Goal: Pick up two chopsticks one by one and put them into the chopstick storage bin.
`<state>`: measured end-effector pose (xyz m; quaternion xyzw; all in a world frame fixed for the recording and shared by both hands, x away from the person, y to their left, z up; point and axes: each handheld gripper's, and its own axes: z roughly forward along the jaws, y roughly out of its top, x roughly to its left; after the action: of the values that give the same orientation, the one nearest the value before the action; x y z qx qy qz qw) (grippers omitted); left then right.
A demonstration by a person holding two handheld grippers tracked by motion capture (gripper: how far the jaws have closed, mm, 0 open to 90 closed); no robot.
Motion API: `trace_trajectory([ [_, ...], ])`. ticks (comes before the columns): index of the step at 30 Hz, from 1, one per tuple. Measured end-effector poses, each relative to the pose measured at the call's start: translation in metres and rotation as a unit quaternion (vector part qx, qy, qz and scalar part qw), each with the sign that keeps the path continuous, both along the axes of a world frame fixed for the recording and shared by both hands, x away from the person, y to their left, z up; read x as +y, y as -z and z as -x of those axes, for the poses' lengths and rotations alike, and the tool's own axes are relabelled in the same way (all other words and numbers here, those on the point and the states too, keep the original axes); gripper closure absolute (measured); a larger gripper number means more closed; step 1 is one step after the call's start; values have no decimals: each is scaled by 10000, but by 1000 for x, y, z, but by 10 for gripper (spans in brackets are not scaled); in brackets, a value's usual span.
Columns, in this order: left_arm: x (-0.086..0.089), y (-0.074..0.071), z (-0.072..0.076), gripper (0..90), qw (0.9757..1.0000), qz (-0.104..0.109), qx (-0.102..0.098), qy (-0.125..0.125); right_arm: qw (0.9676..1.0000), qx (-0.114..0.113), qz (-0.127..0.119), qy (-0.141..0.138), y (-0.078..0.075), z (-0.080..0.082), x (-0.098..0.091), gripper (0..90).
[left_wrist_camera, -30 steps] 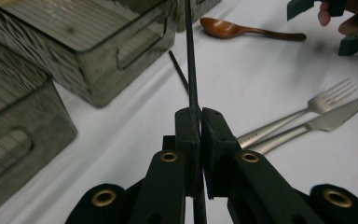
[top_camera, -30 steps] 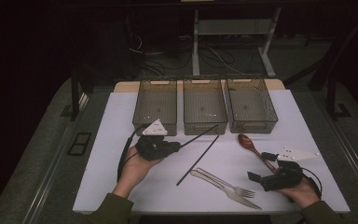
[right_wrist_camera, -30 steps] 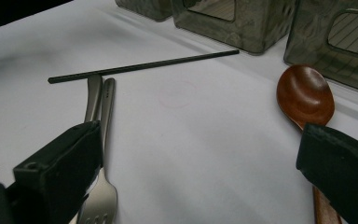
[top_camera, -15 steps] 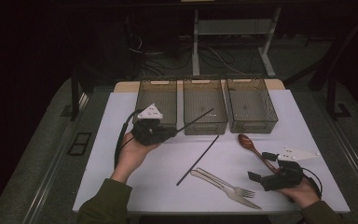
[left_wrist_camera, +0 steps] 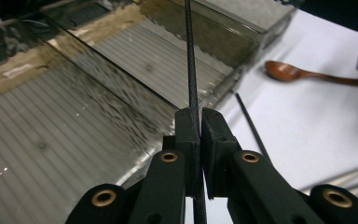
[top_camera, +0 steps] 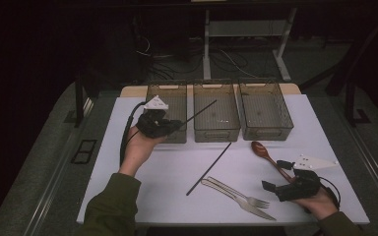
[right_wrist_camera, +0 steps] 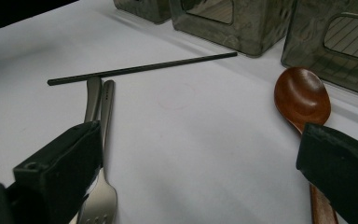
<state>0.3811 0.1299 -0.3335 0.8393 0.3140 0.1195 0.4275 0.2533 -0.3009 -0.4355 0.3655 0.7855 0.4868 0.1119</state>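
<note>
No readable text, label or number appears anywhere.

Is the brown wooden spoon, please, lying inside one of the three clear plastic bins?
No, the brown wooden spoon lies on the white table in front of the clear plastic bins.

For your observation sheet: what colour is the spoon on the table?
Reddish-brown spoon; the right gripper view shows it best.

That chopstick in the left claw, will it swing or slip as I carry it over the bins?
Probably stiff: the chopstick juts straight from the left claw, no sag. It looks thin and smooth and is pinched near one end, so it may pivot or slide.
</note>
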Motion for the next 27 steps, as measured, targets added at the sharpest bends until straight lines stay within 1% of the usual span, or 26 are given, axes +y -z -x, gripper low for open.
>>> trace_trajectory([
  [5,5,-2,-14,855,9997,9,17,-238,10000,-7,-4,-2,0,0,0,9],
  [10,11,-4,-28,856,9988,2,6,-492,10000,-7,-10,-9,0,0,0,10],
  [11,13,-4,-30,855,9986,-56,9,-532,10000,-12,-16,-10,0,0,0,10],
  [15,18,-3,-40,855,9973,-121,55,-725,10000,5,-28,-5,0,0,0,10],
  [17,21,-2,-45,855,9968,-118,66,-793,10000,5,-35,-8,0,0,0,10],
  [19,23,0,-49,855,9959,-179,72,-886,10000,-2,-33,-12,0,0,0,10],
  [22,26,5,-54,855,9947,-209,120,-1003,10000,-17,-42,-16,-1,0,0,10],
  [27,31,14,-63,855,9917,-282,226,-1238,10000,-18,-57,-5,-1,1,-1,10],
])
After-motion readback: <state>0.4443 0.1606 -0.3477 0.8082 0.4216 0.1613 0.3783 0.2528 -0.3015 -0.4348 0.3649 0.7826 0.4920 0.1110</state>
